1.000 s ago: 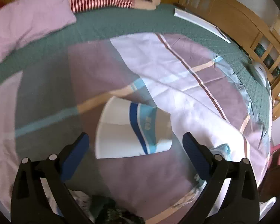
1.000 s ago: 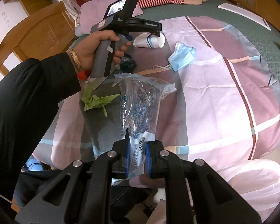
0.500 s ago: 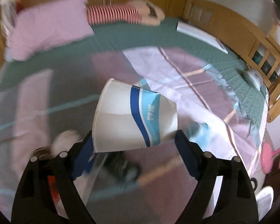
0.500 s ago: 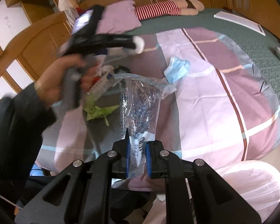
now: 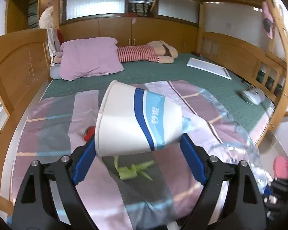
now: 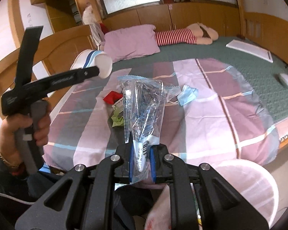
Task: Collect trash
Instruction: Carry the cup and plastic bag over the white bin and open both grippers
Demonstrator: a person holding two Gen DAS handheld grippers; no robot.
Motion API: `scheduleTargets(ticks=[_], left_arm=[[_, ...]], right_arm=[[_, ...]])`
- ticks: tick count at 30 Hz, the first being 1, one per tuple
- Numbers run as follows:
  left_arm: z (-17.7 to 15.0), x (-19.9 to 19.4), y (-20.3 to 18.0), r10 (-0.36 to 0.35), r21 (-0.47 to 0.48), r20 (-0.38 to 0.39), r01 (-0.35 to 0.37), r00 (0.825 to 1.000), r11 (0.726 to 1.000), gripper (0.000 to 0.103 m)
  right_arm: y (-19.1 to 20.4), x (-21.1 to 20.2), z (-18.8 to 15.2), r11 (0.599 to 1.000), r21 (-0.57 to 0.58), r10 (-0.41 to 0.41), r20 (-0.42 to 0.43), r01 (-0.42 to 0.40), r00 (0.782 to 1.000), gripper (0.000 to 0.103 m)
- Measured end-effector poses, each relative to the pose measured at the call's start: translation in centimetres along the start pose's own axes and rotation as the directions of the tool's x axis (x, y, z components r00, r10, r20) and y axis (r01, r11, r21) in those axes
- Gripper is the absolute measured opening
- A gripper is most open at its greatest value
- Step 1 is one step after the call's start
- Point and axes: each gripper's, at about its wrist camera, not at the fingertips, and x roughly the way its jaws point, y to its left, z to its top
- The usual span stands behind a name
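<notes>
Two grippers are loaded, both held above the bed [image 5: 163, 71], whose green mattress carries a pink-and-purple checked sheet [image 6: 211, 103] strewn with litter. At the foot of it, low in the right wrist view, sits a white bin [image 6: 259, 187] with a pale liner — probably where everything is meant to go.

In the left gripper [image 5: 138, 151] lies a paper cup [image 5: 136, 120], sideways, wide mouth to the left and base to the right, blue pads pressed against its two ends and lifted clear of the sheet. The right gripper [image 6: 141, 163] is clamped on the lower end of a clear plastic bag [image 6: 144, 103], which stands up loosely above the jaws.

On the sheet remain a blue face mask [image 6: 188, 95], a red wrapper [image 6: 111, 97] and a green folded paper [image 5: 134, 169], the smallest bits.

As for risks: the cup is thin and tapered, so a hard squeeze could crush it, and a loose one might let it slip out endwise on the way to the bin. The limp bag could snag on the rim or cling to the pads when let go.
</notes>
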Motion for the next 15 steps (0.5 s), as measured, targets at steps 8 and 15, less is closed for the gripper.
scheduleTargets(ticks=[8,15], left_arm=[[-3.0,-4.5,-4.1,-0.047,0.049,-0.02,0.048,0.999,0.998,0.085],[-5.3,-7.7,-7.4,-0.052,0.063,-0.021,0.053,0.998,0.997,0.085]], right_arm=[[-2.7,-5.1,-3.4,0.998,0.022,-0.053,0.034,0.052,0.998,0.015],[-5.4,-8.3,-5.7,0.992,0.035,-0.121,0.044,0.12,0.992,0.015]])
